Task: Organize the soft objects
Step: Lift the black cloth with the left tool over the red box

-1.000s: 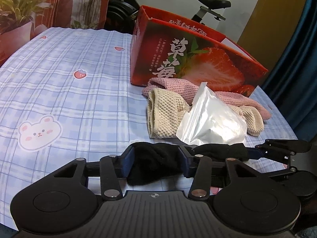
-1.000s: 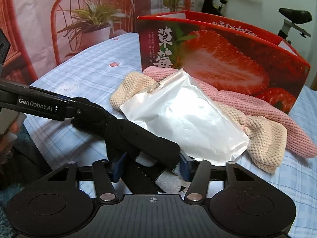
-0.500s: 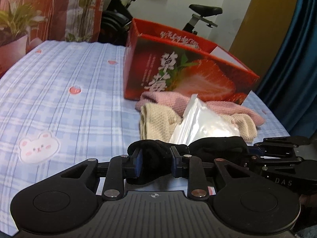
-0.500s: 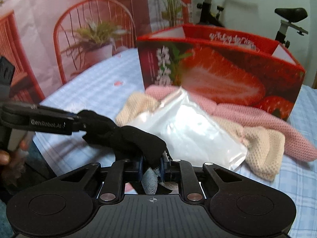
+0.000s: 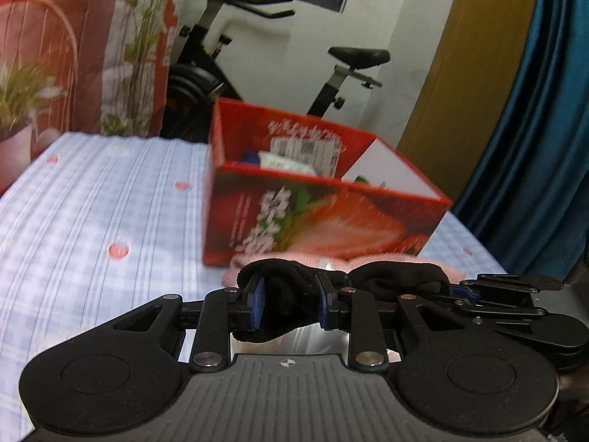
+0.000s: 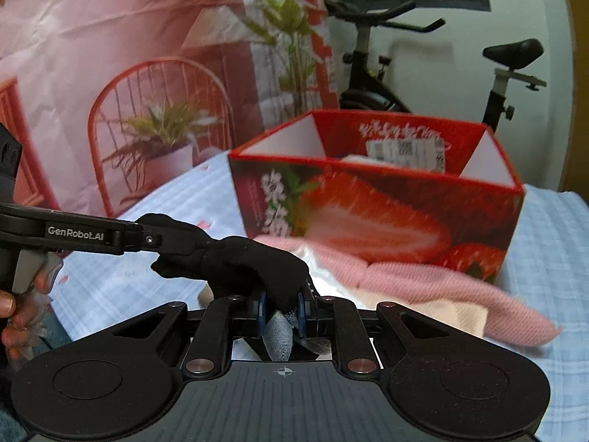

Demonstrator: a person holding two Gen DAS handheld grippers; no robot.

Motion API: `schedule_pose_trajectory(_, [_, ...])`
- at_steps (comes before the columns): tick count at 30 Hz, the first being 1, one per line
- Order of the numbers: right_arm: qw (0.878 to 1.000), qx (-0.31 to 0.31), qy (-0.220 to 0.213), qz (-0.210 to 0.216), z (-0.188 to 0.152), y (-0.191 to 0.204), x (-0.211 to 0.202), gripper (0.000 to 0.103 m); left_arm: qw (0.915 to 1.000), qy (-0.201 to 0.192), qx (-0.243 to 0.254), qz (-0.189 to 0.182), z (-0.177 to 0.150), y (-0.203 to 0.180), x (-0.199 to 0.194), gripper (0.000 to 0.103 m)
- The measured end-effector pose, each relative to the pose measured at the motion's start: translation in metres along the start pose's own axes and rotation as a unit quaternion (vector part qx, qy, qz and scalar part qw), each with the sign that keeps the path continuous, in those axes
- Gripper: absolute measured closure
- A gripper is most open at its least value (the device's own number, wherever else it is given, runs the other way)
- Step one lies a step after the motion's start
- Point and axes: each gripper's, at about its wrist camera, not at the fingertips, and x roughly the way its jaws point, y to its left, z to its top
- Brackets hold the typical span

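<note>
Both grippers, left (image 5: 289, 304) and right (image 6: 281, 307), clamp one black sock (image 5: 368, 280), stretched crosswise. Box (image 5: 324, 217) at 12 o'clock, just beyond.

- The way ahead is blocked by the red strawberry box (image 5: 324, 217), which stands upright with its top open; papers lie inside.
- The foot of the box is crowded by a pink knitted cloth (image 6: 423, 283) and a beige cloth (image 6: 441, 313).
- Open room is offered by the checked tablecloth (image 5: 92, 202) left of the box.
- Behind the box, passage is closed by an exercise bike (image 6: 386, 66).
</note>
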Motion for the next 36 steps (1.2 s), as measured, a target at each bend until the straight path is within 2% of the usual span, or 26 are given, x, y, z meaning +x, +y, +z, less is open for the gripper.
schedule_pose_trajectory(17, [0.998, -0.006, -0.055, -0.038, 0.055, -0.037, -0.011, 0.088, 0.9989, -0.032, 0.026, -0.020, 0.057, -0.028, 0.020, 0.073])
schedule_pose_trajectory(29, [0.997, -0.013, -0.061, -0.052, 0.092, -0.059, -0.001, 0.088, 0.9987, -0.032, 0.029, -0.026, 0.094, -0.029, 0.048, 0.073])
schedule_pose_trajectory(36, [0.996, -0.014, -0.056, -0.061, 0.120, -0.078, 0.020, 0.088, 0.9988, -0.034, 0.025, -0.027, 0.123, -0.023, 0.073, 0.073])
